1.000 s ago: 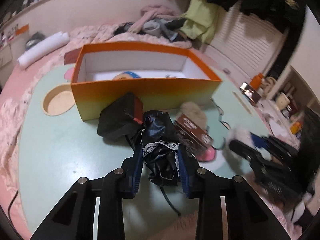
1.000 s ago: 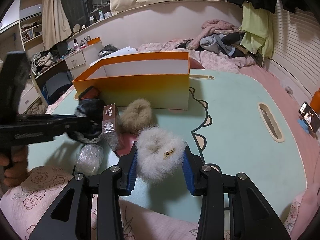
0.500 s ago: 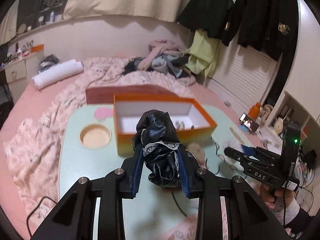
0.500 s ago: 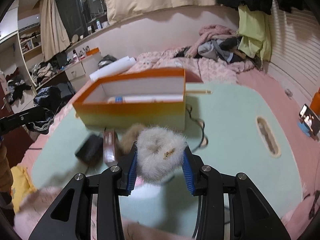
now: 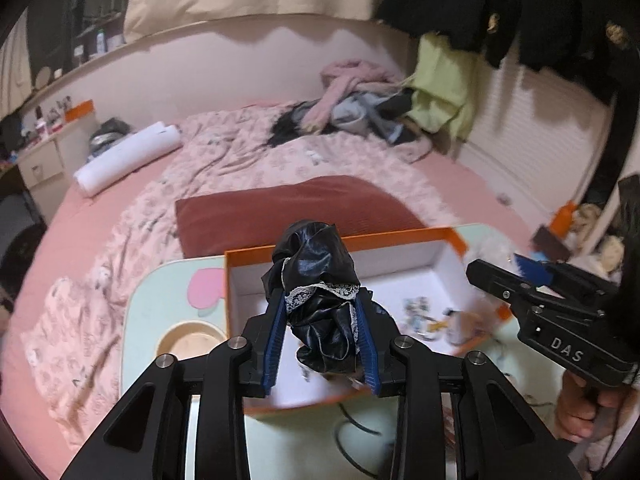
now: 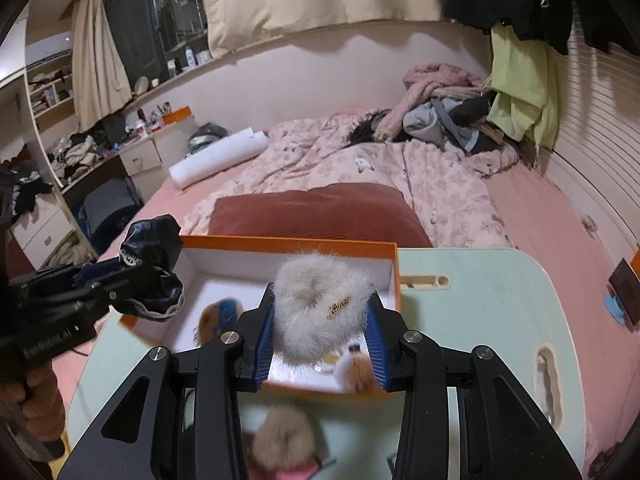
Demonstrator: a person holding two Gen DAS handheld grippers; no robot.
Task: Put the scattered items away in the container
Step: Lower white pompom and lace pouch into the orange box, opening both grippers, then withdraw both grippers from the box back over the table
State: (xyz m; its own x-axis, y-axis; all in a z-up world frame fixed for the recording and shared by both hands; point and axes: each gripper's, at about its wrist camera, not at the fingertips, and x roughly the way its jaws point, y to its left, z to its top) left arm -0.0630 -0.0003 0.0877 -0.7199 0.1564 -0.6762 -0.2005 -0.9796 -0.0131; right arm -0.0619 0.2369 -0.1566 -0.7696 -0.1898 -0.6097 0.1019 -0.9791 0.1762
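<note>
Indoors, mint table, pink bed, orange box

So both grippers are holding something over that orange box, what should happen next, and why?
Probably let go: the left gripper is already opening around the shiny black lace-trimmed cloth bundle, which hangs over the white inside of the orange cardboard box. The right gripper, shut on the fluffy white scrunchie, could follow.
</note>
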